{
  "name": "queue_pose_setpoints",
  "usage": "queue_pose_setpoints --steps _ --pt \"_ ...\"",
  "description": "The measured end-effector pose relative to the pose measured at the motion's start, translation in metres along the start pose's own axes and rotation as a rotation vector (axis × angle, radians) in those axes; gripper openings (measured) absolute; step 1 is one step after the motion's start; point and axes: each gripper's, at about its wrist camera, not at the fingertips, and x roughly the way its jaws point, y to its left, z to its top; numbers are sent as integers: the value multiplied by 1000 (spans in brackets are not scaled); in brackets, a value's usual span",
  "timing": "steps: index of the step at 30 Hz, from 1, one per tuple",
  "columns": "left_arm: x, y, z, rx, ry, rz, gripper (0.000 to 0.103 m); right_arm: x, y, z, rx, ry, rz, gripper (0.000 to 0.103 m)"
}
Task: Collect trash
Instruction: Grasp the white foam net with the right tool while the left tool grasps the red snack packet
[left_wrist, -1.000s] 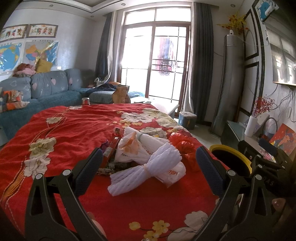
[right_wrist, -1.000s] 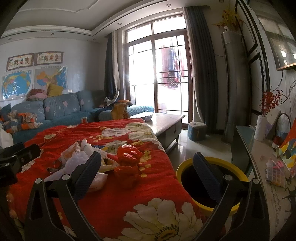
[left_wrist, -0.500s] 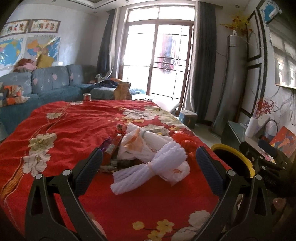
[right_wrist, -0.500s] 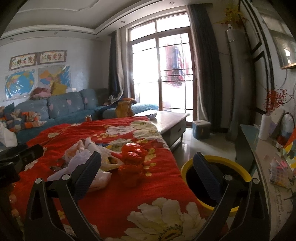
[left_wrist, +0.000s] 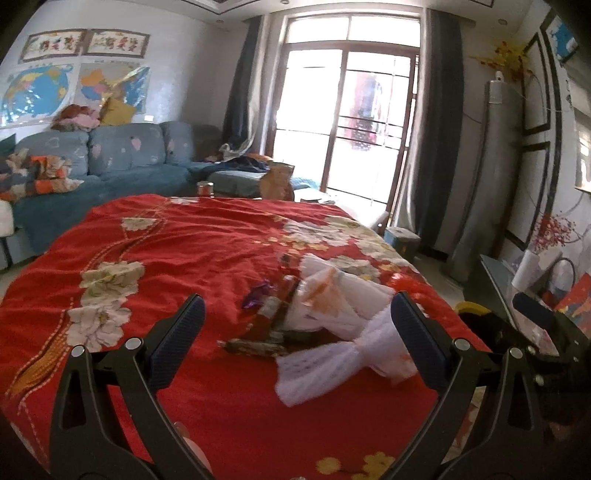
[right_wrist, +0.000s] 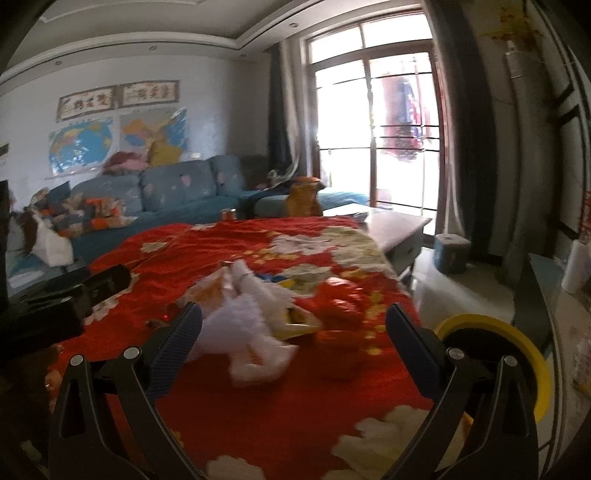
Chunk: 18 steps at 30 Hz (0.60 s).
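Observation:
A heap of trash lies on the red flowered cloth (left_wrist: 184, 251): a white foam net (left_wrist: 332, 354), white plastic bags (left_wrist: 343, 291), a purple wrapper (left_wrist: 256, 297) and brown wrappers (left_wrist: 255, 347). My left gripper (left_wrist: 299, 347) is open just in front of the heap, nothing between its fingers. In the right wrist view the same white bags (right_wrist: 251, 325) and crumpled red trash (right_wrist: 340, 314) lie beyond my open right gripper (right_wrist: 293, 347). A yellow-rimmed bin (right_wrist: 495, 354) stands at the table's right edge; its rim (left_wrist: 467, 306) shows in the left wrist view too.
A blue sofa (left_wrist: 122, 158) with clothes runs along the far wall. A can (left_wrist: 205, 189) stands at the cloth's far edge. A low table (right_wrist: 391, 229) and small blue stool (right_wrist: 452, 253) sit near the window. A side shelf (right_wrist: 561, 295) with a paper roll is right.
Both views have swung left and are motion-blurred. The trash heap now sits further right in the left wrist view and nearer the middle in the right wrist view. Both grippers stay open.

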Motion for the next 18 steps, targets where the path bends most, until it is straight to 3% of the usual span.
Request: queue_pose_setpoints --steps 11,18 --pt "14 41 9 -48 11 70 92 30 33 9 -45 84 103 97" --pt "37 62 8 -59 83 88 92 53 37 9 -56 138 143 97"
